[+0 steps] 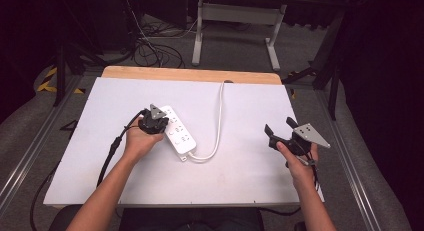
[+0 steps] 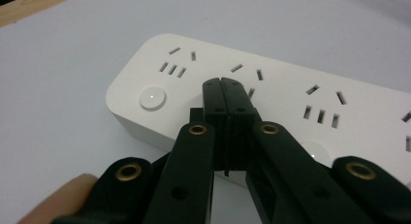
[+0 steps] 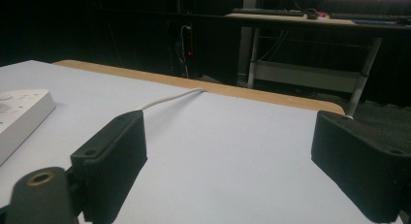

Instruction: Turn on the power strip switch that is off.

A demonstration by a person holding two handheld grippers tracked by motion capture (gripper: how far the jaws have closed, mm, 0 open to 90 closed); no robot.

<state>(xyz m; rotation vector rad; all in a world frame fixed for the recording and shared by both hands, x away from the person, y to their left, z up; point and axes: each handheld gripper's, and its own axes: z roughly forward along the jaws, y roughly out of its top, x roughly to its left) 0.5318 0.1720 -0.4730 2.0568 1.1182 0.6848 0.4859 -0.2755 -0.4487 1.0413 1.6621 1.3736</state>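
Where fingers meet over the power strip (image 2: 271, 88), the left gripper (image 2: 224, 83) seems touching (empty); right gripper (image 3: 228, 156) gapes wide.

White power strip (image 1: 179, 134) flat on white table, lying diagonally, cord attached.

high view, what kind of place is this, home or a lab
Probably a lab or recording workspace: a white board laid over a wooden table, cables on the floor, and a white-legged desk in a dark room.

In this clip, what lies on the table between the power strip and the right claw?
The strip's white cord curves through there. Otherwise bare white tabletop separates the power strip from the open right claw, as the high view shows.
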